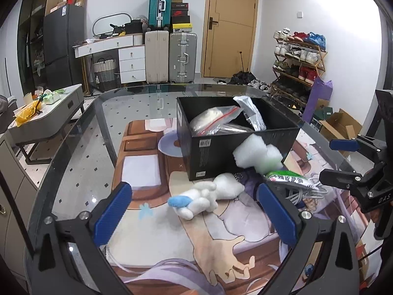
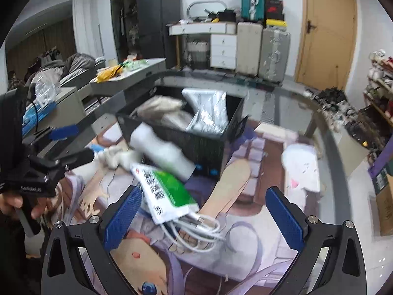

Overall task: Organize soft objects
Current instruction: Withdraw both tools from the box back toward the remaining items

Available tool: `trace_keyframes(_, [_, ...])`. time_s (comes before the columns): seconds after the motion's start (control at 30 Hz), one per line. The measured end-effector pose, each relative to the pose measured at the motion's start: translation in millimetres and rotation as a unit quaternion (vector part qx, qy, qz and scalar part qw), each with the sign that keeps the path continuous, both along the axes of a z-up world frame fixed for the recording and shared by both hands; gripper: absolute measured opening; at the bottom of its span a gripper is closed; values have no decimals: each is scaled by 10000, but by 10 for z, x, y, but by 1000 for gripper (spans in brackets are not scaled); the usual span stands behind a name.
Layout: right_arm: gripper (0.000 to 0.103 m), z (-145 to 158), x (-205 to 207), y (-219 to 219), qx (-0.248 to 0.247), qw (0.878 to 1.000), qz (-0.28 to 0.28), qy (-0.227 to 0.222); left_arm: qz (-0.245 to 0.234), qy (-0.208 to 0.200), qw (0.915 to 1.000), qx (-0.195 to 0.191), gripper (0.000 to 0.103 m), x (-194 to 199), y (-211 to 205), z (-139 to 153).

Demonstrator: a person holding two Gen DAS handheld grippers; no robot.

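Observation:
A black box stands on the printed mat and holds plastic bags. A white foam roll leans on its front. A white plush toy with a blue tip lies just ahead of my open, empty left gripper. A green-and-white pouch with white cables spilling out lies between the fingers of my open right gripper. The box, foam roll and plush also show in the right wrist view. The right gripper appears at the left view's right edge.
The glass table carries an anime print mat. Suitcases, a white drawer unit, a wooden door and a shoe rack stand behind. A low side table with clutter is at left.

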State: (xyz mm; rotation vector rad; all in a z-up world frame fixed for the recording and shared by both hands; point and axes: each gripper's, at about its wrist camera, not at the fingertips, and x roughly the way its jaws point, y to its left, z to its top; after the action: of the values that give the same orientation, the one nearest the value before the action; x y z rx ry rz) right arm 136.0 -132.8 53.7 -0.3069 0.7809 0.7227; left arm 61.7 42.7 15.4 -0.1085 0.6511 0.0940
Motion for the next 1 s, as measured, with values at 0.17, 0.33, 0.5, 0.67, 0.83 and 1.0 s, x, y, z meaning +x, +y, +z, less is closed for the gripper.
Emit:
trace_keyframes(0.17, [102, -188, 50, 22, -150, 9990, 190, 383, -6, 152, 9999, 16, 103, 56, -21, -81])
trace_keyframes(0.33, [102, -381, 84, 61, -265, 9971, 236, 672, -37, 250, 9997, 22, 103, 80, -33, -112])
trace_keyframes(0.5, [102, -482, 113, 102, -165, 9959, 295, 844, -33, 390, 9992, -71, 103, 80, -3, -178])
trace_keyframes(0.67, [102, -558, 144, 142, 5, 9939, 409, 1025, -67, 361, 9992, -156, 103, 60, 12, -192])
trace_keyframes(0.83, [91, -583, 120, 197, 138, 9929, 491, 1071, -80, 270, 9995, -172, 103, 24, 5, -187])
trace_keyframes(1.0, [81, -582, 102, 239, 49, 9952, 404, 890, -97, 266, 9994, -176, 103, 27, 3, -183])
